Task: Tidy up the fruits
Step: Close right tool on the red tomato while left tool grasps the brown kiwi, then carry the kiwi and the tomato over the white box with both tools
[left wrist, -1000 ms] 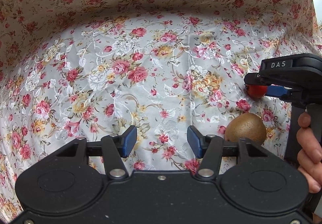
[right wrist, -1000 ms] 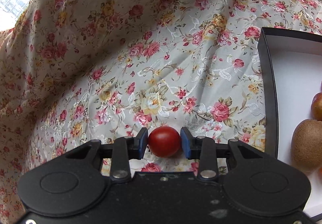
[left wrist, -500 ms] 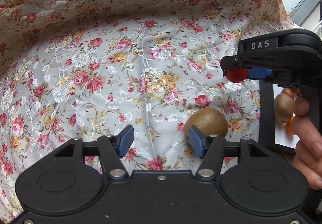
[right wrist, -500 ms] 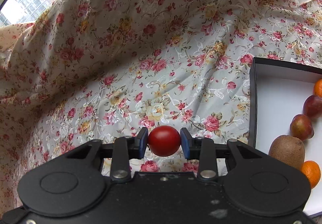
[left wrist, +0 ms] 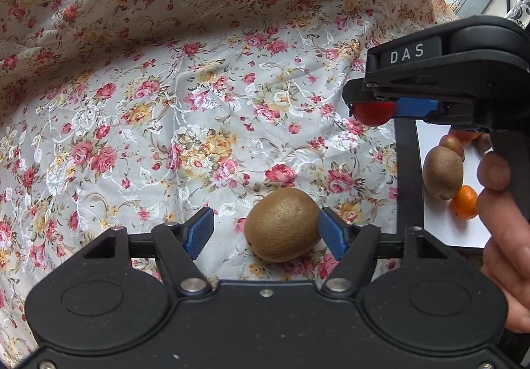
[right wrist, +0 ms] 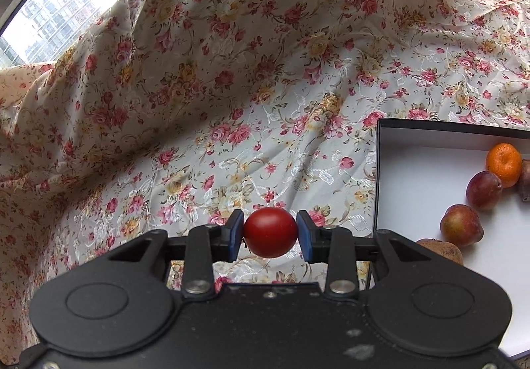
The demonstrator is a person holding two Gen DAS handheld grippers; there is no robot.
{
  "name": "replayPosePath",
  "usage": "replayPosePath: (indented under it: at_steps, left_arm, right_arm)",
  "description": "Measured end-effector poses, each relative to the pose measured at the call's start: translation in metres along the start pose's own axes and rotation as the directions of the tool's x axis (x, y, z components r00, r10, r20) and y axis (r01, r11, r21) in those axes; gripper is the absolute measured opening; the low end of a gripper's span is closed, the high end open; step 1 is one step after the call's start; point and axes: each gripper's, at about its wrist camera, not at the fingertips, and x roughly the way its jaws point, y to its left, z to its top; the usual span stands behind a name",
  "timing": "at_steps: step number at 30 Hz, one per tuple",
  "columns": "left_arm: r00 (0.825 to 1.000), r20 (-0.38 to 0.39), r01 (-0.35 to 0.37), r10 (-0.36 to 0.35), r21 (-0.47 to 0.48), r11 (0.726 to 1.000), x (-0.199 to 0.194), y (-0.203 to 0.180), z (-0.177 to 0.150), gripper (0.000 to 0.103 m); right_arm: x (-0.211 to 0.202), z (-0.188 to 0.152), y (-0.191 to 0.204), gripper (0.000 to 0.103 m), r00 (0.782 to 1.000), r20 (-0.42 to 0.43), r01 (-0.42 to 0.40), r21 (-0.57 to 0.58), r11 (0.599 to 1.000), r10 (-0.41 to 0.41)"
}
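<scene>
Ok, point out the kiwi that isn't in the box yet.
The kiwi on the cloth, between the left gripper's open jaws; the other kiwi lies inside the box.

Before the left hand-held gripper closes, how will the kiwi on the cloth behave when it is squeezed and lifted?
The kiwi is egg-shaped and lies loose on the cloth, so it may roll if one pad touches first. Its matte, fuzzy skin probably grips well. The left hand-held gripper has just been opening around it, not yet pressing.

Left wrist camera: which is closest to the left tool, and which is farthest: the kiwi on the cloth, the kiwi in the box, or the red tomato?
From the left tool:
1. Kiwi on the cloth, between its open fingers.
2. Kiwi in the box, off to the right.
3. Red tomato, higher up on the right, gripped by the right tool.
</scene>
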Motion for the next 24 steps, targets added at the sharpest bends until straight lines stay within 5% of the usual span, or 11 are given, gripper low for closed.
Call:
replayPosePath:
  at_steps: [7,24]
  left_arm:
    - [0.998,-0.047,-0.046,0.049,0.057,0.997,0.018,-0.02,0.0,0.071]
    - [0.995,-0.099,-0.025,0.019,-0.062,0.998,0.032,-0.01,0.005,0.062]
  right_arm:
    - [-0.005,0.002,-0.01,0.036,1.0,0.009,0.009,0.014,1.0,-0.009]
    - [-0.009,-0.001,-0.01,0.036,1.0,-0.002,0.0,0.004,1.0,0.0]
